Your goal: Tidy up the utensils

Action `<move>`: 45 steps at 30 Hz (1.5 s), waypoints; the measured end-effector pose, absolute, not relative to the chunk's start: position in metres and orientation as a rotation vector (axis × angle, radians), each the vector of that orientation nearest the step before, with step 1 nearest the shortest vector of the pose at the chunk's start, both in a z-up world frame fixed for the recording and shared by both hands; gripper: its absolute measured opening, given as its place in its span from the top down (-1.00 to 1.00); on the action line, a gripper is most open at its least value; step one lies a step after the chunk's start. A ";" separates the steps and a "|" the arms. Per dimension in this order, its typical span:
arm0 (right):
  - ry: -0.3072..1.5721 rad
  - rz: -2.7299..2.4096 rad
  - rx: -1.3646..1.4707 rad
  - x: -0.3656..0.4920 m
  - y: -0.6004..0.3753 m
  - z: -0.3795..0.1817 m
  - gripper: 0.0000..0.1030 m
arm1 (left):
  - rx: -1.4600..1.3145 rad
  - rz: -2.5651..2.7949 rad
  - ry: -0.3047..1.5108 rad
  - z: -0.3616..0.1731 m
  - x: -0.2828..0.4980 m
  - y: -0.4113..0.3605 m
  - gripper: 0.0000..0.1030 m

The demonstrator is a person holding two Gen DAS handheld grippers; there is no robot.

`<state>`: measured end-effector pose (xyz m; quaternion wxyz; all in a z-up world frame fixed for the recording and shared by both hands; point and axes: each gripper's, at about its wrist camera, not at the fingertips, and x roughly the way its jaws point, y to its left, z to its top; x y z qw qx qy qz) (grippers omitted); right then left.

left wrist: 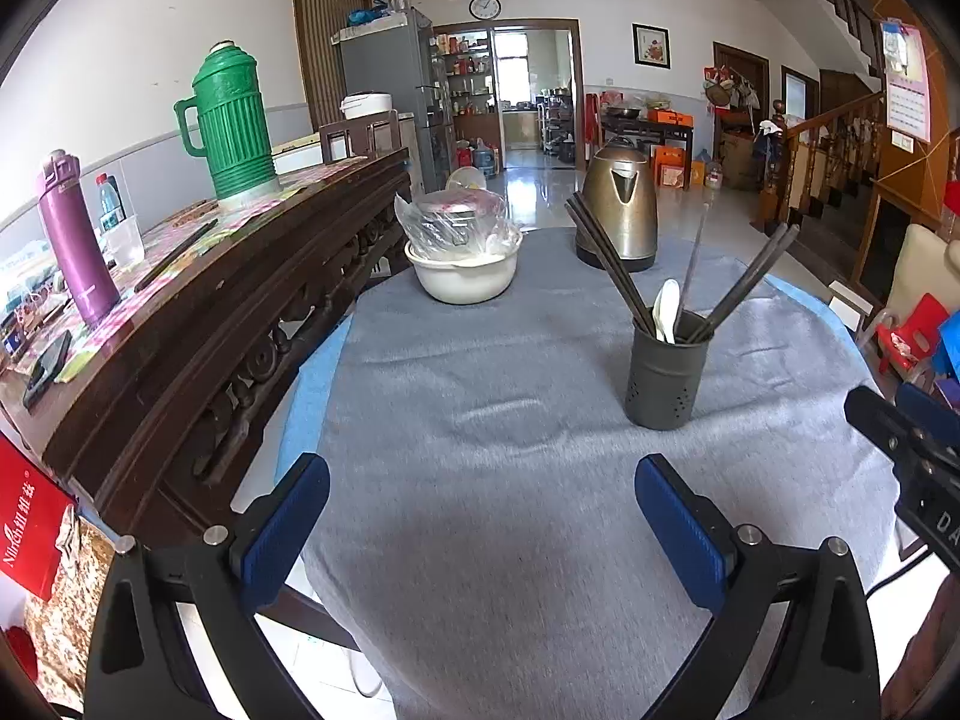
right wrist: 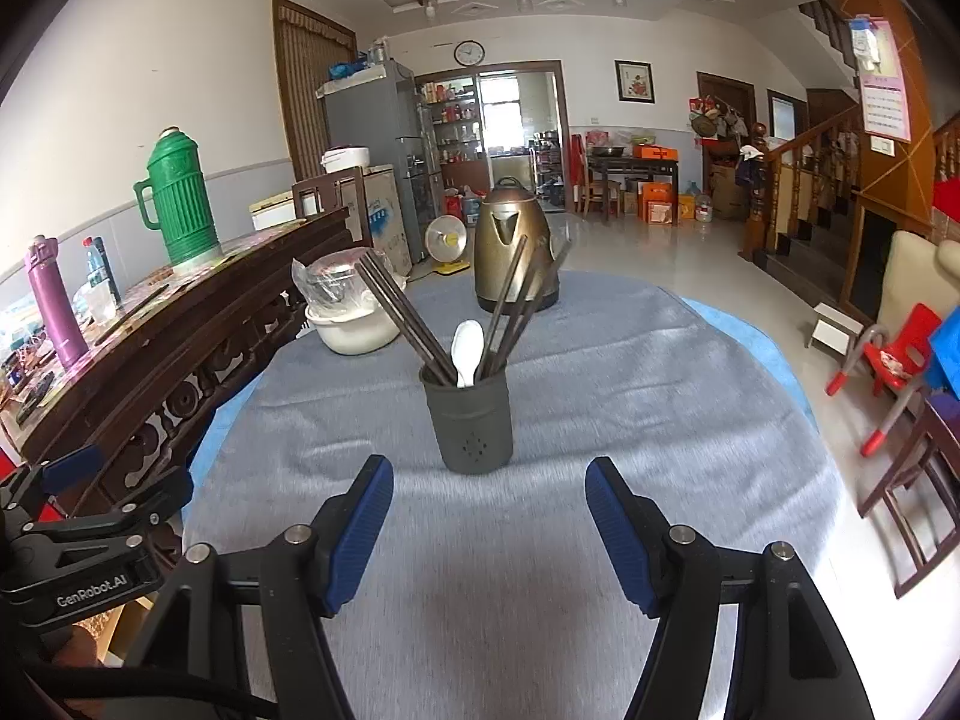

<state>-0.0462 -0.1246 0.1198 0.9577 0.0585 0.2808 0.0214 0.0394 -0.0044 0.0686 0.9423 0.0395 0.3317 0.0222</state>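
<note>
A dark grey utensil holder [left wrist: 665, 373] [right wrist: 471, 420] stands upright on the grey cloth. It holds several dark chopsticks [left wrist: 606, 258] [right wrist: 408, 315] and a white spoon [left wrist: 667, 309] [right wrist: 467, 351]. My left gripper [left wrist: 483, 489] is open and empty, low over the cloth, with the holder ahead to its right. My right gripper [right wrist: 489, 495] is open and empty, with the holder just ahead between its fingers' lines. The right gripper's body shows at the right edge of the left wrist view [left wrist: 918, 456].
A brass kettle [left wrist: 621, 207] [right wrist: 515, 246] stands at the table's far end. A white bowl with a plastic-wrapped pot [left wrist: 462, 252] [right wrist: 351, 306] sits far left. A dark wooden sideboard [left wrist: 228, 300] [right wrist: 150, 354] with a green thermos [left wrist: 231, 120] runs along the left. Red chairs [right wrist: 888, 360] stand right.
</note>
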 end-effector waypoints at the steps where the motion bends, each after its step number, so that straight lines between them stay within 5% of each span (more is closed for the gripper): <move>1: 0.565 0.048 0.116 -0.042 -0.124 0.121 -0.36 | 0.085 0.050 0.677 0.070 0.041 -0.004 -0.97; 17: 0.531 0.085 0.112 -0.028 -0.130 0.131 -0.36 | 0.157 0.086 0.680 0.087 0.034 -0.016 -0.97; 45: 0.396 0.110 0.099 -0.128 -0.163 0.173 -0.41 | 0.130 0.070 0.549 0.135 -0.052 -0.052 -0.97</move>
